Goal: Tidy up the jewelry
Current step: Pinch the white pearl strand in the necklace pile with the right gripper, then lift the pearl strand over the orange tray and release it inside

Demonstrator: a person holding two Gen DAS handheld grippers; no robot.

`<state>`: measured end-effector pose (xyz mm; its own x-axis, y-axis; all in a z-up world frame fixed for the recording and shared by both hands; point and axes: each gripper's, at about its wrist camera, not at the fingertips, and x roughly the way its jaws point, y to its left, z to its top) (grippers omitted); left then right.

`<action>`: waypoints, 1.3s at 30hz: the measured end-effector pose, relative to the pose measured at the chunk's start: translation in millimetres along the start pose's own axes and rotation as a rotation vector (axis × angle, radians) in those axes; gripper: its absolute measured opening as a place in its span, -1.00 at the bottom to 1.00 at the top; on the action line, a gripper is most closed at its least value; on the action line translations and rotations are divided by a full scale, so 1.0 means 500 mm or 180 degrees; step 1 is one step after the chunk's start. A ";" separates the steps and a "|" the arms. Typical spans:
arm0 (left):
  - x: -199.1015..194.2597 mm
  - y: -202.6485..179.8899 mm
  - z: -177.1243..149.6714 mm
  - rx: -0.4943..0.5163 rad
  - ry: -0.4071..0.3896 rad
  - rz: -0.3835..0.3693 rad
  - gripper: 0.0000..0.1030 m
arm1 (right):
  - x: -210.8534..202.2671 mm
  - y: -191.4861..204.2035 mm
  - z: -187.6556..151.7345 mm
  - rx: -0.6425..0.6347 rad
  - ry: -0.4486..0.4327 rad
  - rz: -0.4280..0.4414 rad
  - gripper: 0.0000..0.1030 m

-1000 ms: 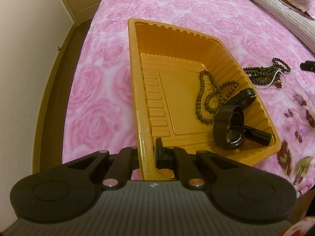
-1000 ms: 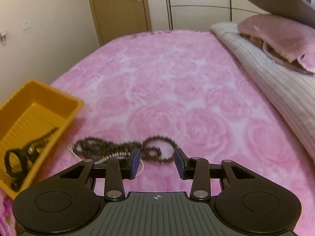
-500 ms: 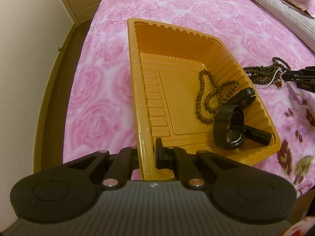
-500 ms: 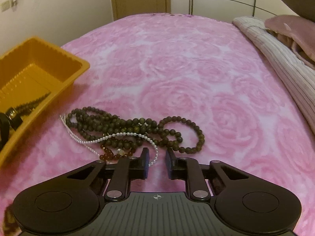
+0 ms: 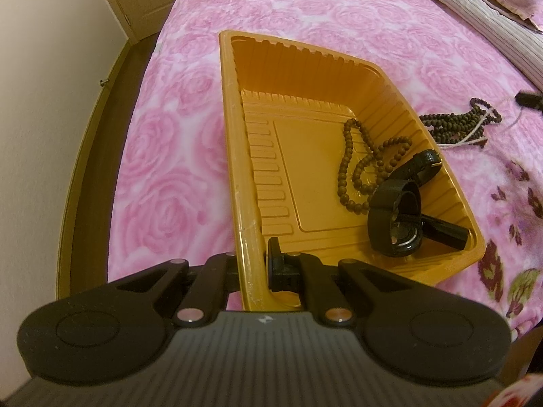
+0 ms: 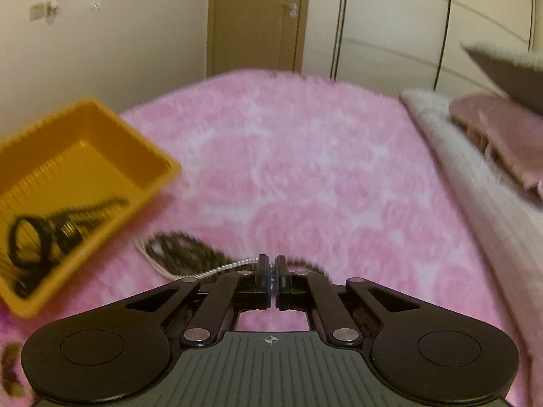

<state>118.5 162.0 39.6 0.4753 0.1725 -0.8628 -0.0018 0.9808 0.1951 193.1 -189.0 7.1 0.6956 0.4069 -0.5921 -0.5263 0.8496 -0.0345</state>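
My left gripper (image 5: 253, 264) is shut on the near rim of the orange tray (image 5: 234, 156), which lies on the pink bed. In the tray are a brown bead string (image 5: 359, 166) and a black watch (image 5: 397, 217). My right gripper (image 6: 271, 271) is shut on the white pearl strand (image 6: 224, 267) and holds it lifted from the pile of dark bead necklaces (image 6: 183, 251). The pile also shows in the left wrist view (image 5: 454, 125), right of the tray. The tray shows blurred in the right wrist view (image 6: 149, 183).
The pink rose blanket (image 5: 169, 169) covers the bed. A striped cover and pillows (image 6: 492, 156) lie at the right. The bed's left edge drops to a wooden floor (image 5: 88, 156) by the wall. A door (image 6: 251, 17) stands at the back.
My right gripper has closed on the white pearl strand and lifted it up and back from the pile. The left gripper and tray have not moved.
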 end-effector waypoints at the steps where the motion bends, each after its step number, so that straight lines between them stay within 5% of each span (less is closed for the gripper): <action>1: 0.000 0.000 0.000 -0.0004 -0.0002 0.0000 -0.93 | -0.017 0.003 0.014 -0.0019 -0.0075 0.0017 -0.96; 24: -0.004 -0.006 0.002 -0.0003 -0.0012 0.0003 -0.92 | -0.163 0.120 0.222 -0.0481 -0.0833 0.0592 -0.96; 33: -0.004 -0.006 0.002 -0.0001 -0.0013 0.0003 -0.92 | -0.145 0.220 0.290 -0.0591 -0.0977 0.1135 -0.96; 39: -0.005 -0.007 0.003 -0.0014 -0.0013 -0.0007 -0.92 | -0.063 0.287 0.293 -0.0666 -0.0728 0.1300 -0.96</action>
<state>118.9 158.1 41.8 0.4789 0.1700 -0.8612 -0.0048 0.9816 0.1911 167.3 -30.7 138.8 0.4896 0.7745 -0.4005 -0.8479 0.5301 -0.0115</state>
